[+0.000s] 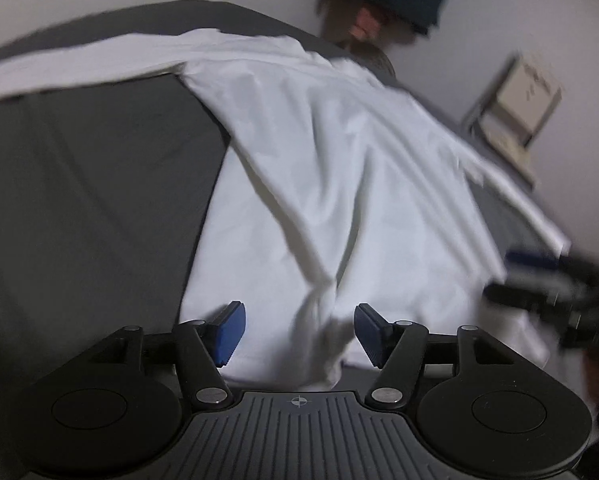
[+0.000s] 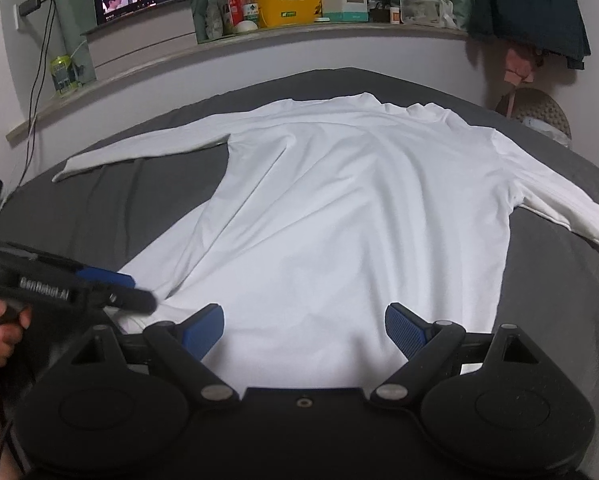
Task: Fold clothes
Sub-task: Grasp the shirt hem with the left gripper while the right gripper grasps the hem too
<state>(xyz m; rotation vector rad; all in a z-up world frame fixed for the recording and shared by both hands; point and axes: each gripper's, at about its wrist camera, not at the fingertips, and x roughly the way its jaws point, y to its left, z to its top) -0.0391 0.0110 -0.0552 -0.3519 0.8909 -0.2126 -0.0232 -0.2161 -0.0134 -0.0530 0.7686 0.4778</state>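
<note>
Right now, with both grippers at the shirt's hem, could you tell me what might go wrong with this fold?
1. The left gripper stands open around a bunched ridge of the white shirt; closing there could pinch only the top layer or lock in the wrinkle.
2. The right gripper hangs open over the hem with nothing gripped, so a one-sided lift would likely skew the shirt.
3. Both sleeves lie spread on the grey sheet; they may drag or trail during folding.

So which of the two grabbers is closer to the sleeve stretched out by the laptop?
Left. The left gripper sits at the shirt's hem corner on the sleeve's side; the right gripper is at mid-hem, farther away.
</note>
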